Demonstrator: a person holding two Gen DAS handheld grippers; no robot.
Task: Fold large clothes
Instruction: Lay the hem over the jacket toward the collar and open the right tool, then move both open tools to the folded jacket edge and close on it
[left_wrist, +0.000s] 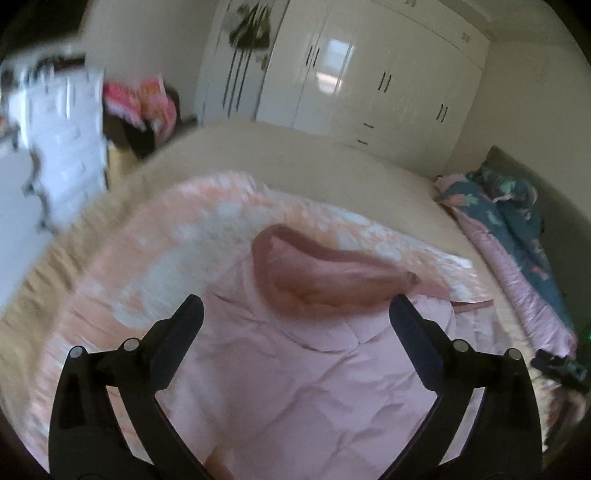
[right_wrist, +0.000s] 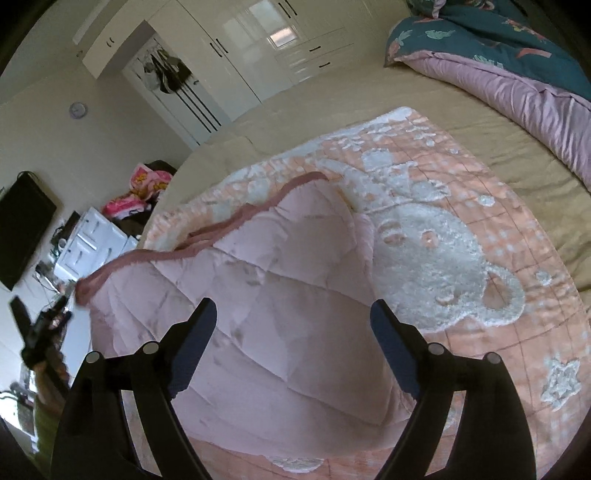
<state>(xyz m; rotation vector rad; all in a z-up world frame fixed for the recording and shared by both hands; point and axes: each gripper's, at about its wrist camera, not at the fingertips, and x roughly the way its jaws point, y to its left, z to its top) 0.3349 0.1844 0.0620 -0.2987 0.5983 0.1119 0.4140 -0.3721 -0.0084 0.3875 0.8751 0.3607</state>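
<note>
A pale pink quilted garment (left_wrist: 295, 369) with a darker pink trimmed hood (left_wrist: 325, 273) lies on a peach blanket with white fleece shapes (left_wrist: 155, 258) on the bed. It also shows in the right wrist view (right_wrist: 280, 295), its dark pink edge (right_wrist: 236, 218) raised at the left. My left gripper (left_wrist: 295, 314) is open just above the garment below the hood. My right gripper (right_wrist: 293, 317) is open above the garment's quilted body. Neither holds cloth. The other gripper (right_wrist: 40, 332) shows at the far left of the right wrist view.
The tan bed sheet (left_wrist: 295, 155) runs to the far edge. A rolled teal and pink duvet (right_wrist: 517, 74) lies at the bed's right side. White wardrobes (left_wrist: 369, 74) stand behind. A white drawer unit (left_wrist: 70, 129) and pink clutter (left_wrist: 140, 99) stand left.
</note>
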